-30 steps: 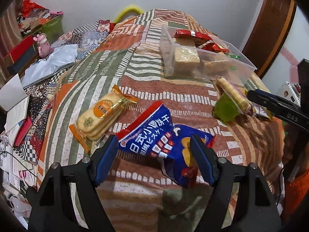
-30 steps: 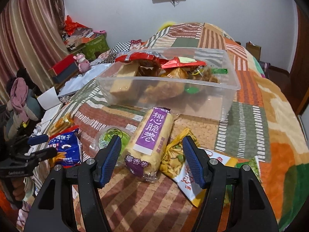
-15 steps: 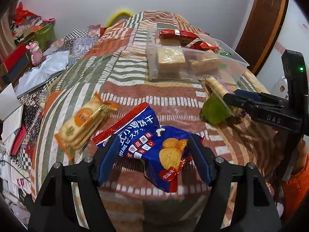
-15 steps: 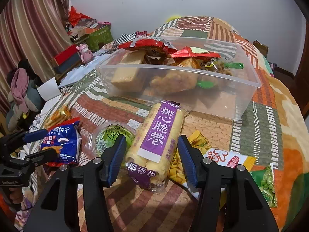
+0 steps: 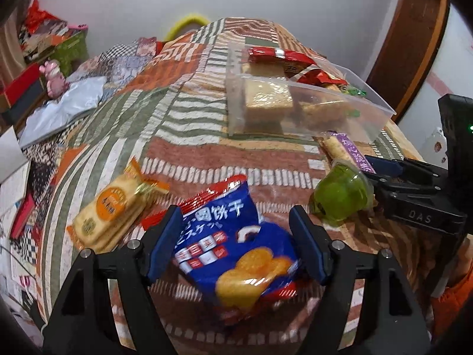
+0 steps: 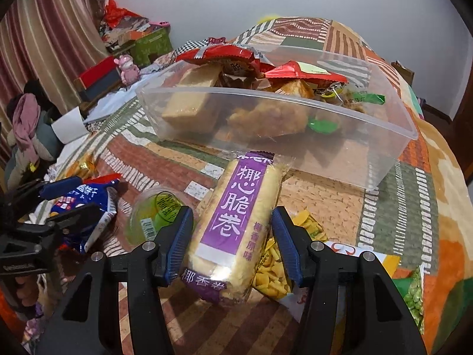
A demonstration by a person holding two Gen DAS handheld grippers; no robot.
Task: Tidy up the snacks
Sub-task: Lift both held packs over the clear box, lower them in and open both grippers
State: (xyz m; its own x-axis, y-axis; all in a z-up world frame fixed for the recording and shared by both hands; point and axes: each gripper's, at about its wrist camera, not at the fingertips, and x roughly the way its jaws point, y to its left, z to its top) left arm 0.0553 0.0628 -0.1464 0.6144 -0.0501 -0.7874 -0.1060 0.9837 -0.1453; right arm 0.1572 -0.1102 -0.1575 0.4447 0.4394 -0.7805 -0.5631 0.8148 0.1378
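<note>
A blue biscuit bag [image 5: 236, 248] lies on the patchwork bed between the fingers of my left gripper [image 5: 238, 242], which is open around it; the pads stand close to its sides. A purple-labelled roll pack [image 6: 236, 222] lies between the fingers of my right gripper [image 6: 232, 245], open around it. The clear plastic box [image 6: 393, 159] with several snacks inside stands just beyond the roll pack. The box also shows in the left wrist view [image 5: 381, 112]. The blue bag shows at the left of the right wrist view [image 6: 85, 204].
A green jelly cup [image 6: 156, 210] sits left of the roll pack. A yellow cracker pack [image 5: 112, 210] lies left of the blue bag. A yellow chip bag [image 6: 278, 266] and a green pea bag [image 6: 414, 293] lie at the right. Clutter fills the floor on the left.
Both grippers have moved forward and down onto their packs. The blue bag now sits deeper between the left fingers; the roll pack sits deeper between the right fingers, which have narrowed.
</note>
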